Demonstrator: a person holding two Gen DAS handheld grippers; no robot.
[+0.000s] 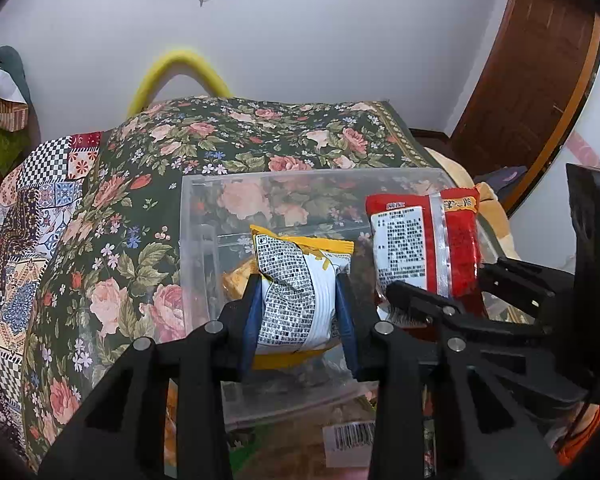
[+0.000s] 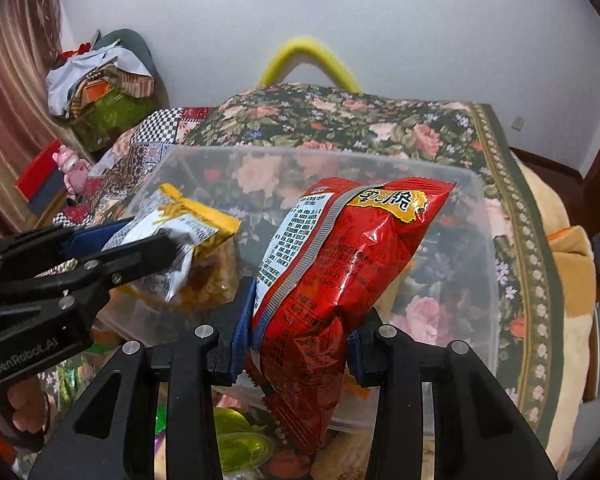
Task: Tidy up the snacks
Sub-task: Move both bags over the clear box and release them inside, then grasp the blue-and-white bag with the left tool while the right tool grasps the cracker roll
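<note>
The left tongs (image 1: pixel 298 312) are gripping a yellow packet (image 1: pixel 296 284) and the right tongs (image 2: pixel 300 336) a red bag (image 2: pixel 340 256), both hanging over the clear box (image 1: pixel 196 240). Neither is lying in the box yet, and more snacks are waiting below.

Red snack bag (image 2: pixel 336 264), yellow-and-white snack bag (image 1: pixel 296 292), dark rose-patterned floral cloth (image 1: pixel 236 136).

Yellow-white snack packet (image 1: pixel 296 300) held upright above clear plastic bin (image 1: pixel 196 216); red snack bag (image 2: pixel 340 264) held tilted beside it.

Your right hand-held gripper (image 2: pixel 300 332) clamps the red snack bag (image 2: pixel 340 272) above the clear bin (image 2: pixel 485 208); your left hand-held gripper (image 2: pixel 156 236) pinches the yellow packet (image 2: pixel 188 220).
</note>
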